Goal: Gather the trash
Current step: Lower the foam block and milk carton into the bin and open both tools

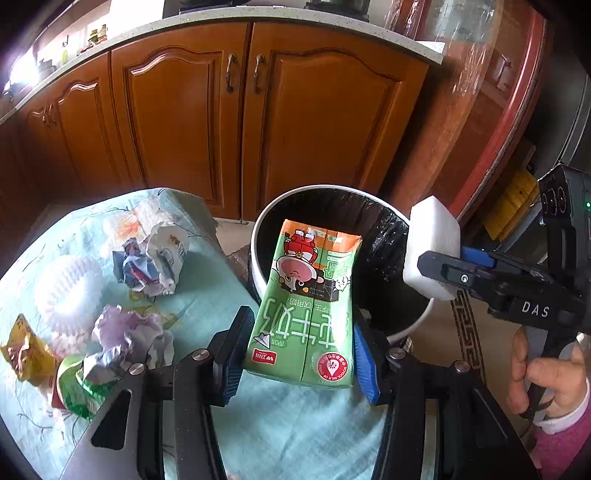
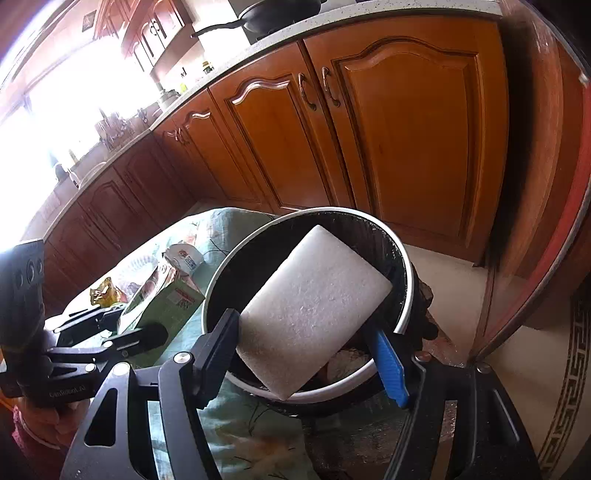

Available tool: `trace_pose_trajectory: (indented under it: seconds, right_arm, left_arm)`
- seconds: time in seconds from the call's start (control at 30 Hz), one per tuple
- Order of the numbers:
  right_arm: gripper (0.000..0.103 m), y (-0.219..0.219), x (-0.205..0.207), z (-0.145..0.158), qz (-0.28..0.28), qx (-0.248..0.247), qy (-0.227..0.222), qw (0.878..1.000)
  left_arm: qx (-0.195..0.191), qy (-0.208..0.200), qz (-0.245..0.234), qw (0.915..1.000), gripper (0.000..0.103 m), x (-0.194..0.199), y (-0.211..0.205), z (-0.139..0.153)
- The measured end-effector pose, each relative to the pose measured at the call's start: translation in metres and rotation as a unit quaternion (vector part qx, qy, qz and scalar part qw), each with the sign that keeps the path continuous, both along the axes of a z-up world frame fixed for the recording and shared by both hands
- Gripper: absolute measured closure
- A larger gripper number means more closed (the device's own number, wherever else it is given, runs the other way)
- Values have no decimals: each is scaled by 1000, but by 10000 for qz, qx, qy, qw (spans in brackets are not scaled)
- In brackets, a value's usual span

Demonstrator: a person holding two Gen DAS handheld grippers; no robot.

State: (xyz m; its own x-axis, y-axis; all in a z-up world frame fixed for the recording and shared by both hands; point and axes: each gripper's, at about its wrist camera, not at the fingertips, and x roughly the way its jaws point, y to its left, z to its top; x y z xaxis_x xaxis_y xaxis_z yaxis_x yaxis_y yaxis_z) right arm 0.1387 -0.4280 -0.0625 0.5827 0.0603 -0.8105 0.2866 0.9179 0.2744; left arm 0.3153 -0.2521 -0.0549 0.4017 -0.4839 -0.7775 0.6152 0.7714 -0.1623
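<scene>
Left wrist view: left gripper (image 1: 299, 350) fingers clamp green milk carton (image 1: 308, 306) tilted over trash bin (image 1: 258, 229) rim, right gripper (image 2: 306, 343) grasping white foam block (image 2: 314, 314) above bin opening.

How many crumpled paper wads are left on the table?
2: one crumpled paper wad toward the table's far side, another nearer, beside the green wrapper. More may be hidden behind the left hand-held gripper.

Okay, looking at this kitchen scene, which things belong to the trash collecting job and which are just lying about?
Job:
- milk carton, in left gripper
- white foam block, in right gripper
- trash bin
- crumpled paper
- snack wrapper

Lying about:
- wooden cabinets
- frying pan
</scene>
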Motion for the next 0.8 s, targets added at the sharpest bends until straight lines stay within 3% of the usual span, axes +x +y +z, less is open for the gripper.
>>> trace_pose_trajectory:
  seconds: [0.5,0.67,0.8]
  right_arm:
    - [30,-19,20,-15,297,-227,402,9985]
    - [25,-24,21,-16,319,-104,460,9984]
    - [23,-27,17,-18,279,10,443,9986]
  left_arm:
    - [424,59,-151,9990,53,47,-63,-17]
    - [382,136,-93,9991,42,50,-62,-18]
    - [241,96,0,9997,41,43,-50,-13]
